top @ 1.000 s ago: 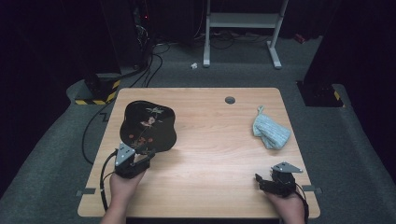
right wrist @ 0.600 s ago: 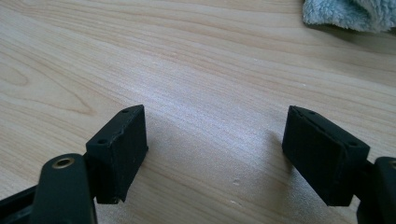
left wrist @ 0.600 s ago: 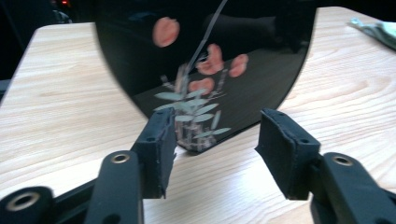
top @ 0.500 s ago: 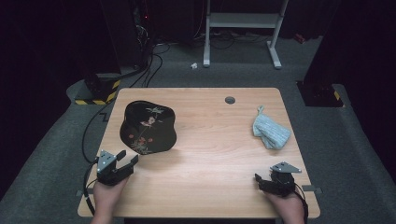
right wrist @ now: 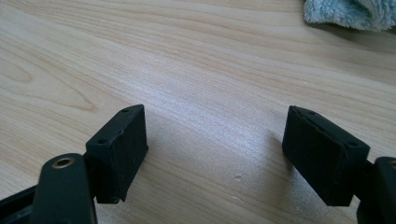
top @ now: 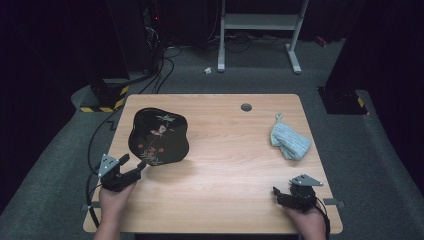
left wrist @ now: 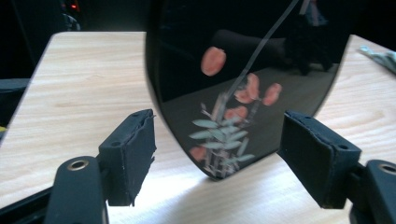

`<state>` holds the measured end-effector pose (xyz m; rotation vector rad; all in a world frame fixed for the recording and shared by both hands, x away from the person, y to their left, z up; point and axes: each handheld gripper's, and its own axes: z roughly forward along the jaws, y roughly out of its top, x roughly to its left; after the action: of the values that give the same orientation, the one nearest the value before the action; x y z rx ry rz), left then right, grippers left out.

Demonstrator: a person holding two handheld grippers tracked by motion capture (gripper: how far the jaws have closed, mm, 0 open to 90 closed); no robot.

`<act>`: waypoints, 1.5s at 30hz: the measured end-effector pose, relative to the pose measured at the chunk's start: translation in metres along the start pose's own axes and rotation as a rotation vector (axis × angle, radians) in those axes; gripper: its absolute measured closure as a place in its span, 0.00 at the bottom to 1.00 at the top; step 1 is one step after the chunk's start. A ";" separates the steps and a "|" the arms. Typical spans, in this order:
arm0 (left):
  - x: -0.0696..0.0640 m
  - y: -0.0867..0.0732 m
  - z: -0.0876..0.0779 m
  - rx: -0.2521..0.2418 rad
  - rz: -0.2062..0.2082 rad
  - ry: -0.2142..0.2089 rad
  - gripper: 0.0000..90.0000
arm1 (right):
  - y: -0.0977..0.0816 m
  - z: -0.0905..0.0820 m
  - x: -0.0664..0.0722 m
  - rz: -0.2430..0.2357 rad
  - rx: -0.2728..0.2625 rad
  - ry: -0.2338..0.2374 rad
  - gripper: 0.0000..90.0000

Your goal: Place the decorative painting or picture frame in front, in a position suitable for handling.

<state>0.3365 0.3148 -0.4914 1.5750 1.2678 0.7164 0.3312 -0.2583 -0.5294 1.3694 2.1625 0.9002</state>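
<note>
The black tray (top: 159,136) lies flat on the table's (top: 220,170) left half, its near edge just ahead of your left gripper (top: 131,169); nothing rests in it, only painted flowers show. The left jaws have just been opening and stand spread, with the tray edge (left wrist: 219,154) beyond the pads, untouched. Back off level so a pad does not catch the rim. Your right gripper (top: 280,192) rests spread over bare wood, the cloth (top: 290,141) well ahead of it.

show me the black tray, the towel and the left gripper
black tray (top: 159,136), high view, middle of its painted face
towel (top: 290,141), high view, middle of the cloth
left gripper (top: 134,169), high view, between its fingertips
</note>
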 end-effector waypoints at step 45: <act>0.001 -0.010 0.011 0.005 0.047 -0.054 0.45 | 0.000 0.001 0.000 -0.004 -0.002 0.002 0.25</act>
<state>0.3429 0.3124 -0.5050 1.6221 1.1976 0.6958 0.3320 -0.2584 -0.5295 1.3626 2.1646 0.9023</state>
